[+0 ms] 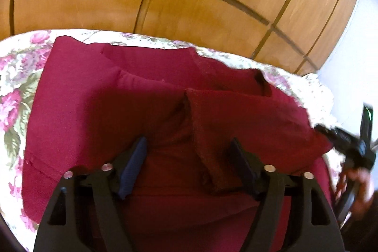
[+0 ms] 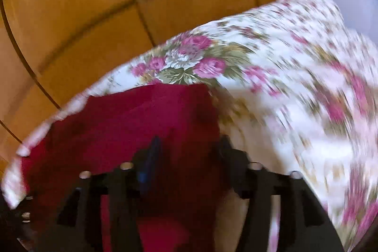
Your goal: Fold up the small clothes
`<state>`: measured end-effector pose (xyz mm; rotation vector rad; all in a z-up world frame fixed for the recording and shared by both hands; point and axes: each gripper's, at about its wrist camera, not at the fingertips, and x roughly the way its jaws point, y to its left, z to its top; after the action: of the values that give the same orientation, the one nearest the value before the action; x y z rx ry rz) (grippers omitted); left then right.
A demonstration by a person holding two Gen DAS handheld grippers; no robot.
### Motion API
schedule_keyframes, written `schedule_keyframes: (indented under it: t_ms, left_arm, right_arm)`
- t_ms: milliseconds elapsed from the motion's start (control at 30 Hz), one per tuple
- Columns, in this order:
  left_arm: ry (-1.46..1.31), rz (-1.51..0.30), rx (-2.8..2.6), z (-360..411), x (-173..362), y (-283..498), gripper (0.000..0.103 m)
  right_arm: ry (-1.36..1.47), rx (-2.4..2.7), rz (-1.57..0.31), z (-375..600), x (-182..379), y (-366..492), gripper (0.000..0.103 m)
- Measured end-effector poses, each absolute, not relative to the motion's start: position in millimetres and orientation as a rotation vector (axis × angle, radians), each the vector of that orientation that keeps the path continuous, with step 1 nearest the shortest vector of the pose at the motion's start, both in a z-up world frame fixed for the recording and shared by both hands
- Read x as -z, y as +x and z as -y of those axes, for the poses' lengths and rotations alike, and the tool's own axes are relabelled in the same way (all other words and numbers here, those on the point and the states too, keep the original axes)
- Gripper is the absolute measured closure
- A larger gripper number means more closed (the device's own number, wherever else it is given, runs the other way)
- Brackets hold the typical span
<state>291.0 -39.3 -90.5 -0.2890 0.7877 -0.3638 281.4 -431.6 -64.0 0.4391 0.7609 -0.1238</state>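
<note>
A dark red garment (image 1: 99, 96) lies spread on a floral bedsheet (image 1: 14, 77), with creases and a folded flap running down its middle. My left gripper (image 1: 189, 143) hovers over that flap. Its jaws stand wide apart, and the pads press on nothing. At the garment's right corner, my right gripper (image 1: 342, 136) shows blurred, with a hand behind it. In the blurred right wrist view, the right gripper (image 2: 190, 148) is open above the red garment (image 2: 122, 117), at its edge next to the floral bedsheet (image 2: 283, 67). Nothing is pinched between its fingers.
Brown wooden panels (image 1: 189, 4) with dark seams rise behind the bed. A white wall (image 1: 354, 51) stands at the right. The floral sheet rumples up into a mound (image 2: 307, 27) on the right in the right wrist view.
</note>
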Motion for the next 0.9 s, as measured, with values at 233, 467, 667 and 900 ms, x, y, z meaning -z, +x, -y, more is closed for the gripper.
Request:
schedule_keyframes:
  t_ms: [233, 467, 667, 900]
  left_arm:
    - [-0.284, -0.787, 0.362, 31, 77, 251, 0.017]
    - [-0.382, -0.811, 0.352, -16, 73, 170, 0.017]
    - [-0.427, -0.879, 0.316, -59, 89, 112, 0.020]
    - [-0.415, -0.908, 0.446, -69, 89, 57, 0.034]
  right_arm:
    - [0.564, 0.058, -0.822, 438, 80, 172, 0.058]
    - [0.575, -0.103, -0.818, 431, 84, 101, 0.059]
    - [0.622, -0.193, -0.837, 431, 93, 58, 0.059]
    - [0.719, -0.310, -0.876, 434, 116, 26, 0.059]
